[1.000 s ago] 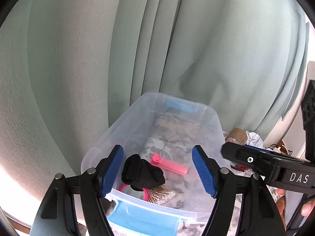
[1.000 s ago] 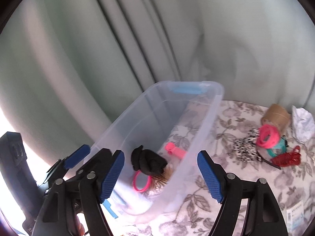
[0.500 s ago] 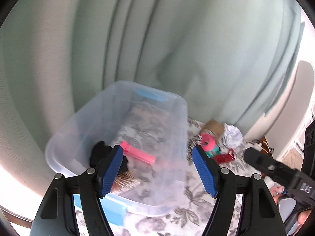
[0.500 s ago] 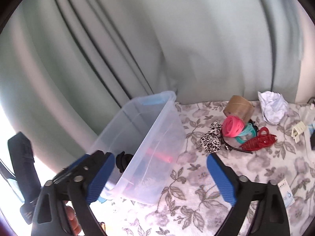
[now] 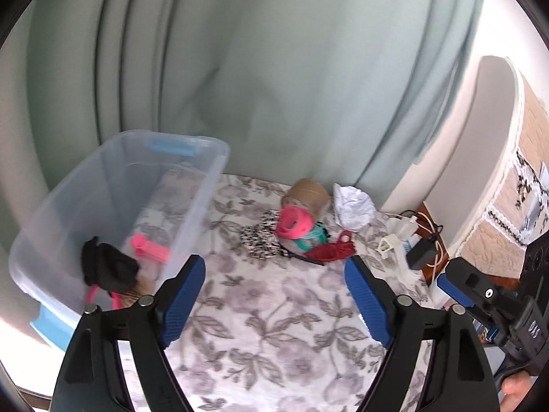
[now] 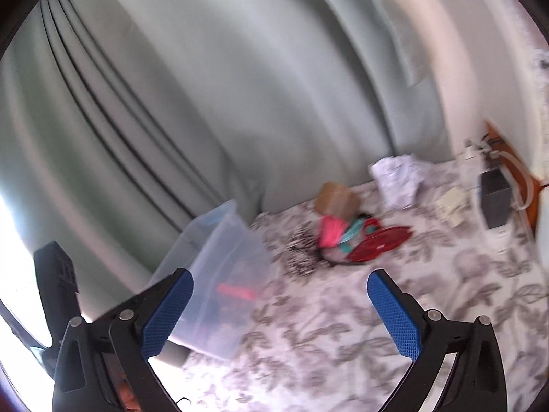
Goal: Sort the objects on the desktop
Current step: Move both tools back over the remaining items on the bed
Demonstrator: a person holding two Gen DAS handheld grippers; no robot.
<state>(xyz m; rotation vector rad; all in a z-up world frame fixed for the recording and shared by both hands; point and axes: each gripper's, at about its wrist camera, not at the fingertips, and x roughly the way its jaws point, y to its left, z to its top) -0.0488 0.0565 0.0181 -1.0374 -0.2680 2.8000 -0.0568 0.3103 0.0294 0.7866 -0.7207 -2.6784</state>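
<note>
Left gripper: jaws spread wide, nothing between the blue pads, hanging over the floral tablecloth at lower centre of the left wrist view.

Right gripper: also wide open and holding nothing, lower centre of its own view. It shows too at the lower right edge of the left wrist view, only partly in frame.

Clear plastic bin sits at left of the left wrist view, blue latch on its far rim. Inside, near end: a black fabric item, a pink hair clip just beside it, a pink ring under the black item, and what look like cotton swabs, blurred. In the right wrist view the bin is lower left and motion-blurred; only a pink streak reads inside.

Unsorted pile is centre frame in the left wrist view, well apart from the bin:
- brown tape roll at the back
- pink scrunchie touching its front
- black-and-white patterned scrunchie to the left
- teal hair tie and red claw clip to the right
- crumpled white paper right of the tape roll

Black adapter with cables sits at the right edge. Grey-green curtain fills the upper frame.
</note>
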